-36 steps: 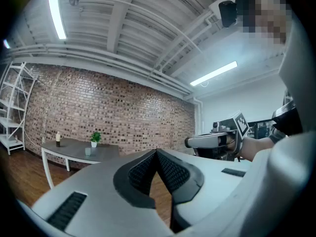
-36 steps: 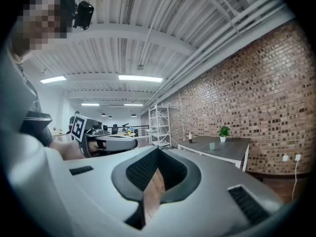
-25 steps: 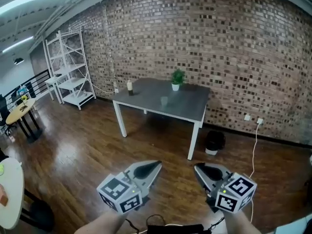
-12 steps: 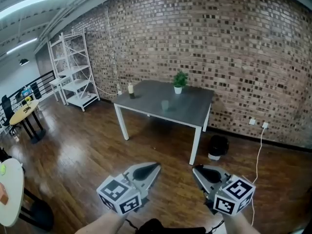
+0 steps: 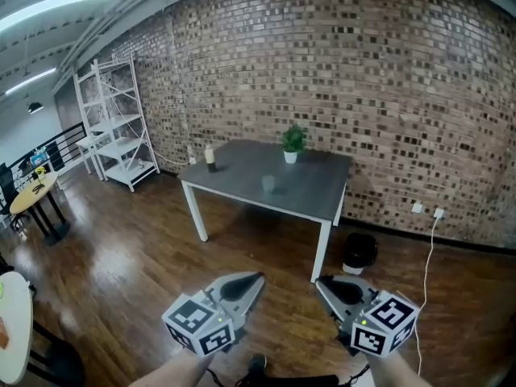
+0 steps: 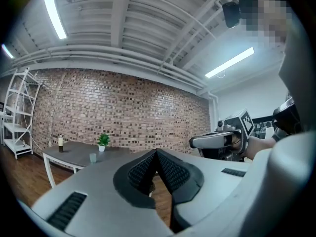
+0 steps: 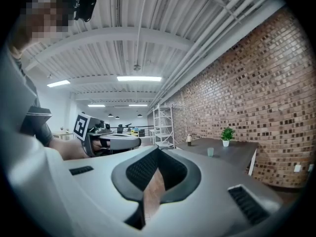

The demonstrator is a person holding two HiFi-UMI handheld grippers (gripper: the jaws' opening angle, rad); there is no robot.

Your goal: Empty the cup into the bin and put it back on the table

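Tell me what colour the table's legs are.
White. The table legs show best in the head view.

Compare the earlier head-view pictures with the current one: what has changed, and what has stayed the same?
The person has come slightly closer: the table and the bin beside it look a little lower and larger. Nothing was picked up or let go. The left gripper and right gripper stay shut and empty, held low in front. The cup, plant and bottle stand unmoved on the table.
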